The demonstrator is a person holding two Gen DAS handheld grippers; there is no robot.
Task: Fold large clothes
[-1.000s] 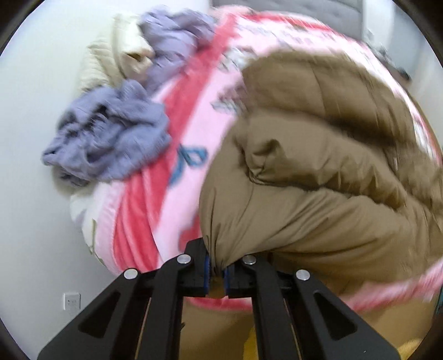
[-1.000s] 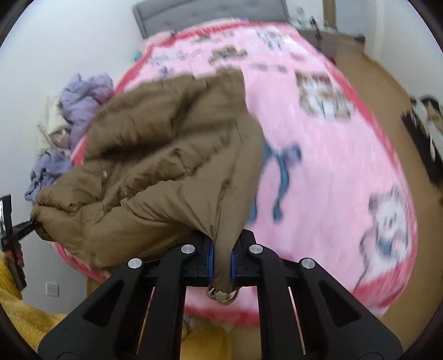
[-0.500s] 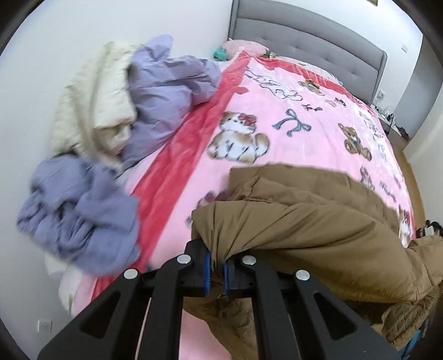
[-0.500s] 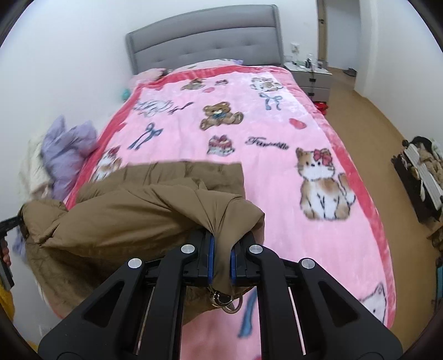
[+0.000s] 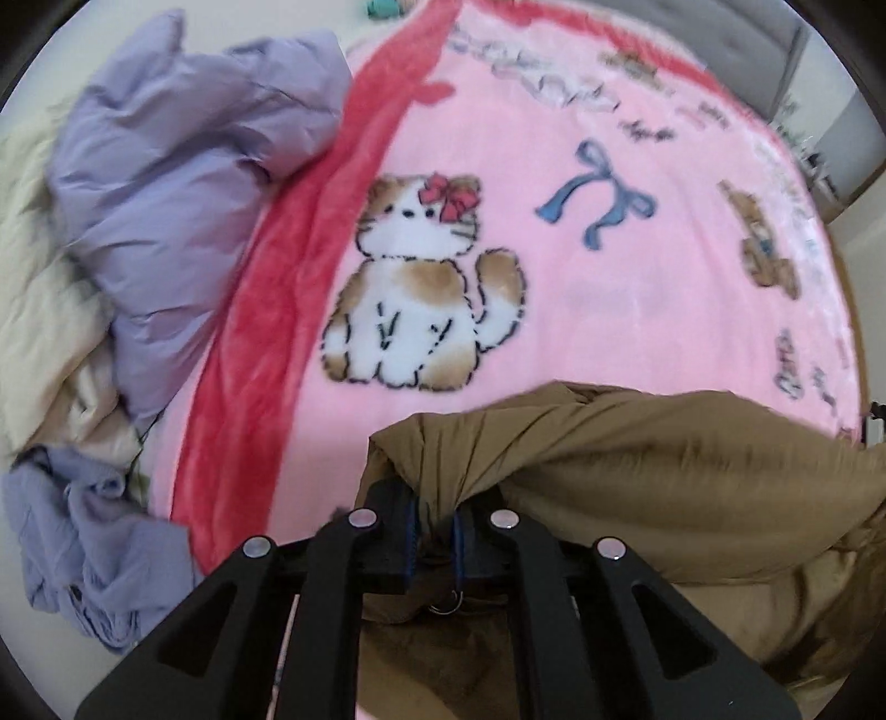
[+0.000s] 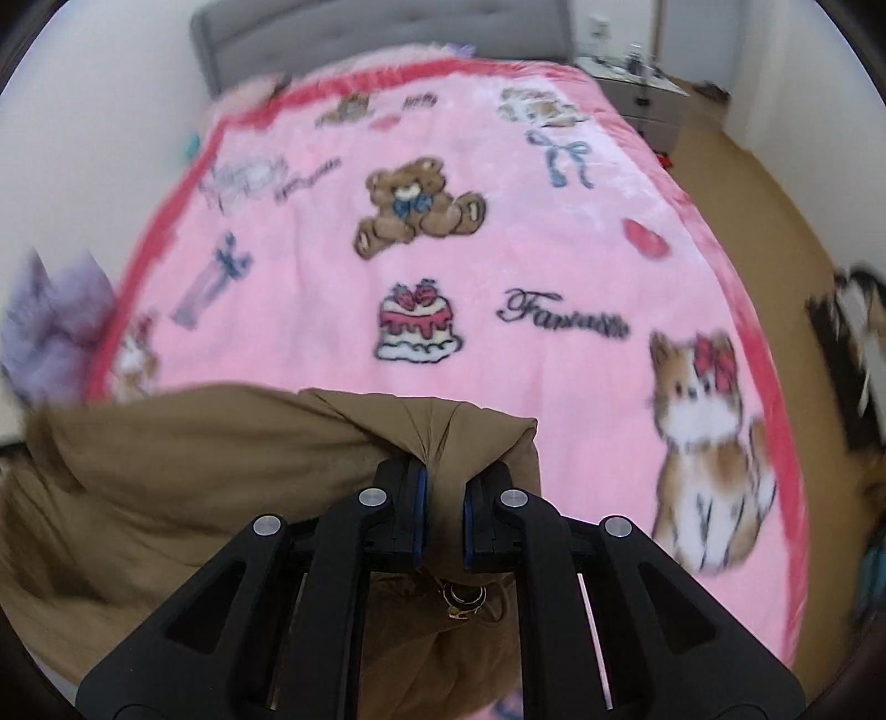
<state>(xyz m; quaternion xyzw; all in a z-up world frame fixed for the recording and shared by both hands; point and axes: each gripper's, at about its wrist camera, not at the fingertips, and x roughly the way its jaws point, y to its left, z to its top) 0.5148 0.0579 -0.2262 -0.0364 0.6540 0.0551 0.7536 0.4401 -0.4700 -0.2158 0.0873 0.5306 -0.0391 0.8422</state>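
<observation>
A big brown padded jacket (image 5: 637, 459) lies bunched across the near part of the pink blanket. My left gripper (image 5: 434, 504) pinches a gathered corner of it between its blue pads, and its jaws are opening slightly with the fabric still pressed. In the right wrist view the same jacket (image 6: 194, 459) stretches off to the left. My right gripper (image 6: 443, 487) grips another gathered corner, its jaws also opening a little around the cloth. A metal ring hangs below each grip.
The pink cartoon blanket (image 5: 609, 310) covers the bed (image 6: 526, 249). A lilac garment (image 5: 183, 166), a cream one (image 5: 39, 310) and a second lilac one (image 5: 83, 554) are piled along the left edge. Grey headboard (image 6: 332, 27), nightstand (image 6: 637, 94) and wood floor (image 6: 775, 183) lie beyond.
Both grippers have swept the jacket's corners across the bed toward the headboard. The jacket has come down from hanging in the air to lying low over the blanket.
</observation>
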